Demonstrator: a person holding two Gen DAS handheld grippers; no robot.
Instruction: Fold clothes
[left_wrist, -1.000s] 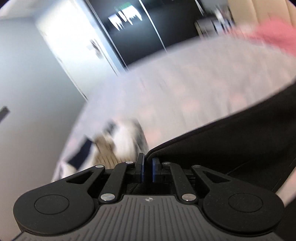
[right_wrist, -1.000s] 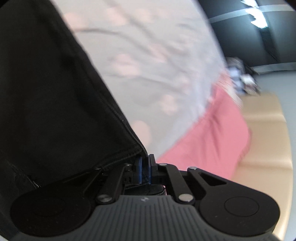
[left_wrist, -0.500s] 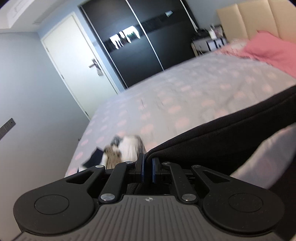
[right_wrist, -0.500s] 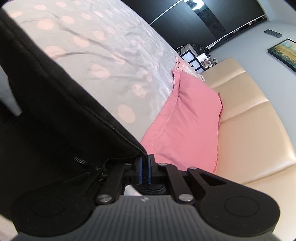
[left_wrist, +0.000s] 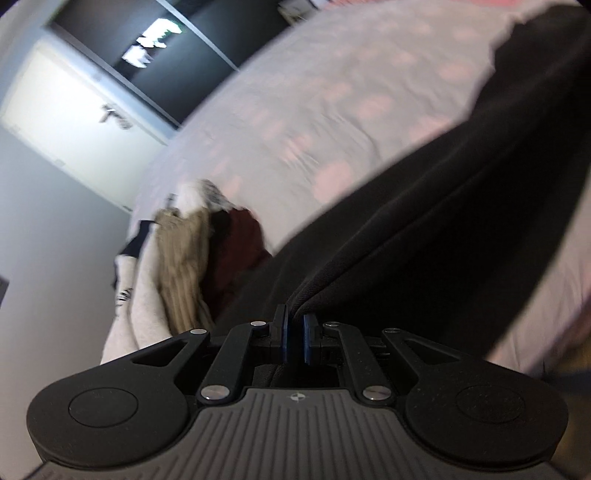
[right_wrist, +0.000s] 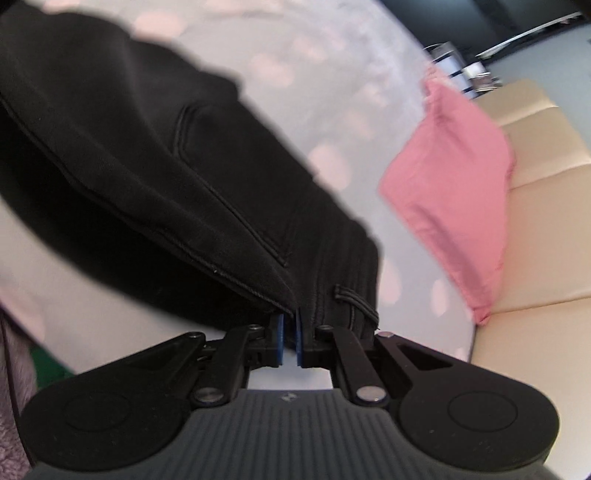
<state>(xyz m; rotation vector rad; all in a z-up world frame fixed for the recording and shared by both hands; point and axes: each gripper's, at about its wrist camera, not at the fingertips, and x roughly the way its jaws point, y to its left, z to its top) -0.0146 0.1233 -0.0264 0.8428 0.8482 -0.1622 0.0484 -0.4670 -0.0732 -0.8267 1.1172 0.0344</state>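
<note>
A pair of black trousers (left_wrist: 424, 229) stretches between my two grippers over the bed. My left gripper (left_wrist: 294, 332) is shut on one end of the black trousers, pinched between its blue pads. My right gripper (right_wrist: 289, 334) is shut on the waistband end of the trousers (right_wrist: 166, 166), where a belt loop and a pocket seam show. The cloth now lies low, draped onto the bedspread. Both views are motion-blurred.
The bed has a grey bedspread with pink dots (left_wrist: 332, 122). A pile of other clothes (left_wrist: 184, 251), tan, white and dark red, lies at the bed's left edge. A pink pillow (right_wrist: 454, 173) leans by the beige headboard (right_wrist: 535, 229). A white door (left_wrist: 66, 122) and dark wardrobe stand behind.
Both grippers have swung down toward the bed with the trousers still held. The cloth has dropped from a raised, taut span to lying across the bedspread, and the clothes pile looks closer.
</note>
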